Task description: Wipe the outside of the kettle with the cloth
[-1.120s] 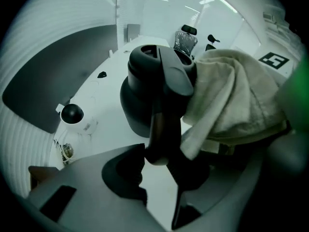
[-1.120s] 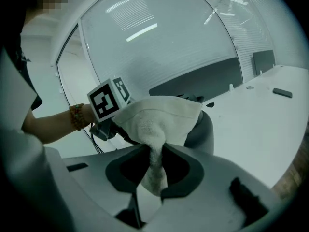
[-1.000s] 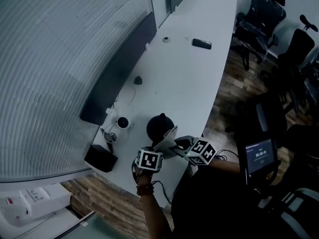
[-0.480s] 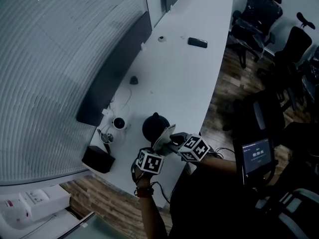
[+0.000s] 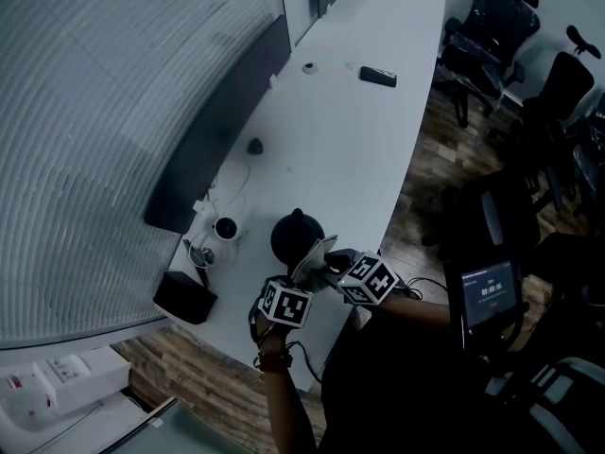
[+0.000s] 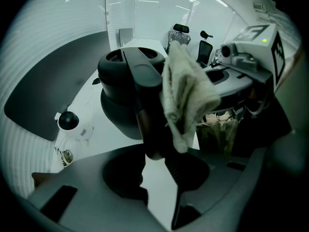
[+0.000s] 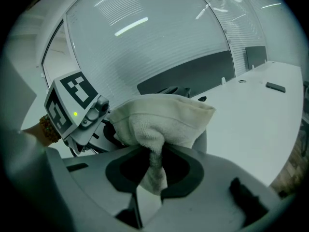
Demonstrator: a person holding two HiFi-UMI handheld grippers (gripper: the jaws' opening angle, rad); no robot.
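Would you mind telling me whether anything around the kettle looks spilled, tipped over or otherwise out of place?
Nothing stands out. The kettle stands upright on the white table, its handle held in the left gripper, while the right gripper pinches the bunched cloth beside it. No spill or damage shows, though the pictures are dim.

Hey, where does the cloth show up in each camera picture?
Head view: cloth low centre, beside the kettle.
Left gripper view: cloth centre, right of the kettle's handle.
Right gripper view: cloth centre, pinched in the right claw.
Shared landmark: the white table.
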